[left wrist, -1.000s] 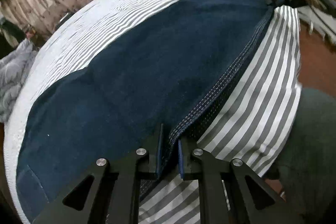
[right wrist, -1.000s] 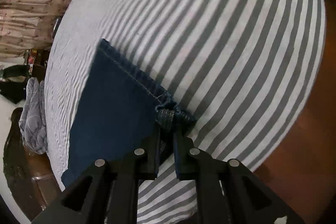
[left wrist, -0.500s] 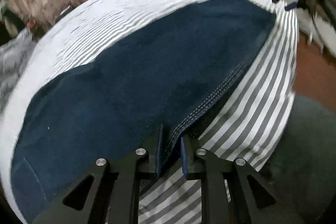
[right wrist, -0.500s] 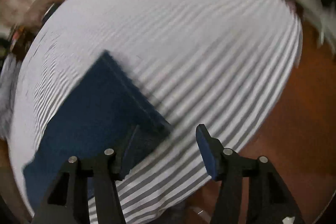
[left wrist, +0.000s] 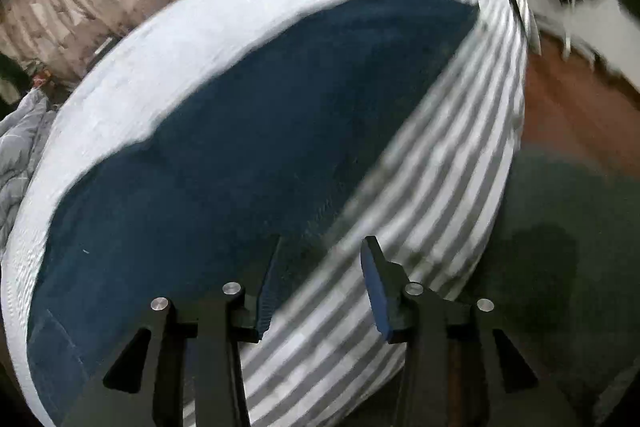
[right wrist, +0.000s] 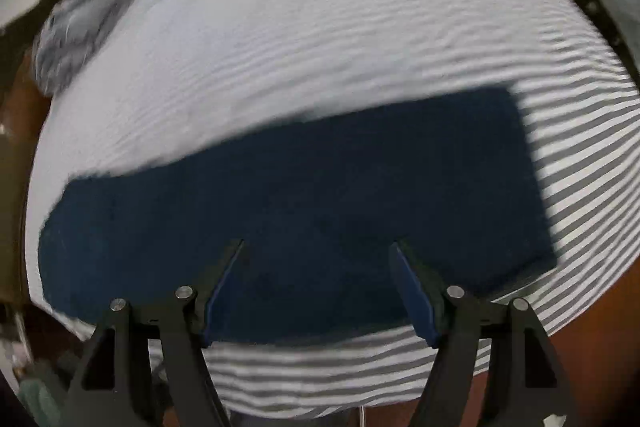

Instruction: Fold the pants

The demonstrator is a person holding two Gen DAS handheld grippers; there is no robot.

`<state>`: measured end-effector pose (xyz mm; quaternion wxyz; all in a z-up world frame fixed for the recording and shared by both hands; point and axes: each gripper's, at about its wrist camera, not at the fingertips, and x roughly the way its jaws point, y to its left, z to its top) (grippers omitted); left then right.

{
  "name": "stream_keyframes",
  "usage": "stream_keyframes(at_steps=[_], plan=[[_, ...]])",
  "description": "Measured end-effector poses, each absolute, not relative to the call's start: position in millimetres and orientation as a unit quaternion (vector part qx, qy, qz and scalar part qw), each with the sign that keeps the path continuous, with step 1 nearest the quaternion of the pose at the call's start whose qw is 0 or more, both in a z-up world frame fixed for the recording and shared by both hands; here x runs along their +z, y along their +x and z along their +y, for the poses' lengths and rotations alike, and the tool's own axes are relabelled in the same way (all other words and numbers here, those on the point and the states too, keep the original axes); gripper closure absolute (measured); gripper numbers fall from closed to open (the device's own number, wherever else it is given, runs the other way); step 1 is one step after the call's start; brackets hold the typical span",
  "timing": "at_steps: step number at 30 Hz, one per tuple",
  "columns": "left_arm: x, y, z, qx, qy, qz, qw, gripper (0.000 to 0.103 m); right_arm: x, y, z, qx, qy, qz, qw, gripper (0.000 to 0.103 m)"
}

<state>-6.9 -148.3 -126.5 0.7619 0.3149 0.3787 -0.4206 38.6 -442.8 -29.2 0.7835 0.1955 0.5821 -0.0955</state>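
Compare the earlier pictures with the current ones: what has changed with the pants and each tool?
Both tools let go. The left tool, clamped on the pants seam a second ago, is open now. The right tool released the hem earlier and swung above the flat pants. The pants remain on the striped sheet.

The pants are plain dark navy. The sheet has grey and white stripes. The floor is reddish brown. The curtain is pinkish beige, patterned.
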Motion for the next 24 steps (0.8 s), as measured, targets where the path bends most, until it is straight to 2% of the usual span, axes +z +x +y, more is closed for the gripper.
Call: stream_keyframes(at_steps=[2,4,8,14,16,18,19,20,21,24], plan=[[-112.9,5.6,-145.1,-0.411,0.274,0.379,0.782,0.06,-44.5,43.2,-424.2,-0.081,0.182,0.6,0.775,0.034],[-111.4,25.1,-144.6,-0.364,0.245,0.384,0.812,0.051,-52.8,43.2,-403.2,-0.065,0.161,0.609,0.774,0.034],[-130.9,53.7,-139.1,-0.279,0.24,0.415,0.832,0.05,-60.1,50.0,-376.1,-0.064,0.105,0.616,0.778,0.034],[-153.6,67.1,-122.9,-0.231,0.252,0.423,0.839,0.05,-78.6,43.8,-387.0,-0.099,0.086,0.622,0.772,0.034],[-156.7,65.6,-116.2,-0.233,0.263,0.421,0.836,0.046,-85.4,34.5,-396.5,-0.109,0.072,0.625,0.77,0.034],[-159.0,66.6,-108.5,-0.229,0.271,0.415,0.838,0.036,-88.5,22.3,-411.3,-0.119,0.068,0.629,0.766,0.029],[-156.2,71.0,-104.4,-0.232,0.263,0.423,0.836,0.036,-90.5,13.6,-425.6,-0.13,0.083,0.631,0.76,0.028],[-153.5,67.0,-95.7,-0.233,0.254,0.428,0.835,0.036,-89.9,3.9,-440.3,-0.136,0.105,0.628,0.759,0.029],[-148.0,70.2,-91.1,-0.231,0.24,0.433,0.837,0.036,-87.2,0.2,-447.1,-0.136,0.116,0.621,0.763,0.038],[-123.8,83.0,-82.3,-0.222,0.206,0.413,0.859,0.036,-72.2,-1.2,-453.2,-0.166,0.093,0.61,0.769,0.034]])
